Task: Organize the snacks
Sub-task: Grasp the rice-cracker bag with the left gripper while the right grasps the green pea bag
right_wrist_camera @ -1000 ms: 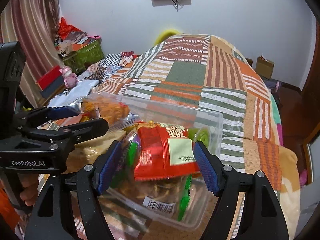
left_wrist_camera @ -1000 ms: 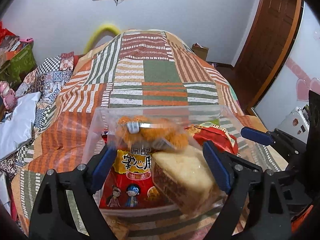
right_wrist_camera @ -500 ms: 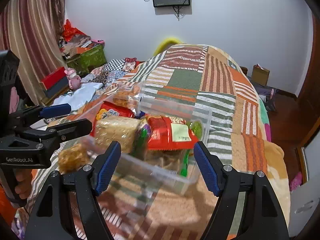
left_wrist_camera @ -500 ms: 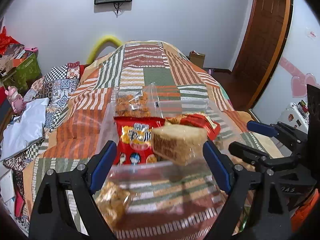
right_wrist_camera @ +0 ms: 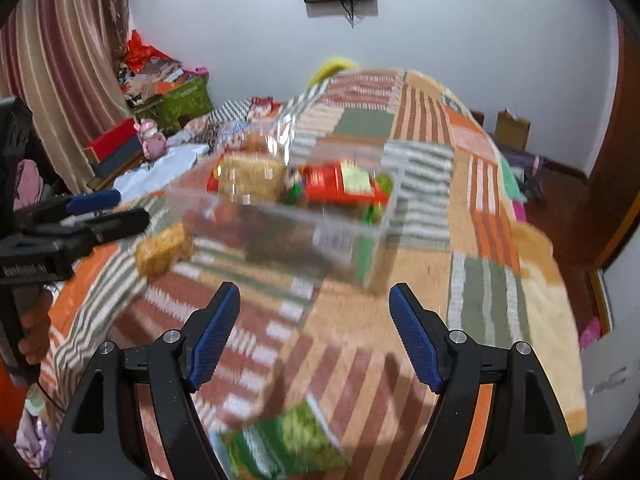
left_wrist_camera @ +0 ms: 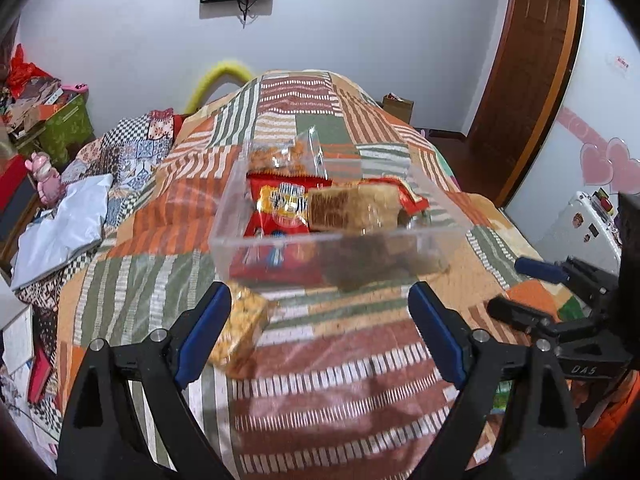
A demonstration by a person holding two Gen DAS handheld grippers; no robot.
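Snack pack of yellow puffs [left_wrist_camera: 240,326] lies on the bed [left_wrist_camera: 340,380], outside the clear plastic box [left_wrist_camera: 332,220], touching my left hand-held gripper [left_wrist_camera: 320,334] by its left finger. My right hand-held gripper [right_wrist_camera: 316,334] is farther. Both stand wide and empty, so I judge the left one takes it.

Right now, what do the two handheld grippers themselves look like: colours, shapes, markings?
Both match: the left gripper and right gripper have black angular plastic arms with silver screw heads, ending in flat blue ribbed pads. White lettering marks the left gripper's body in the right wrist view, blurred, and "DAS" the right one's in the left wrist view. An orange garment shows beside it. No cables visible.
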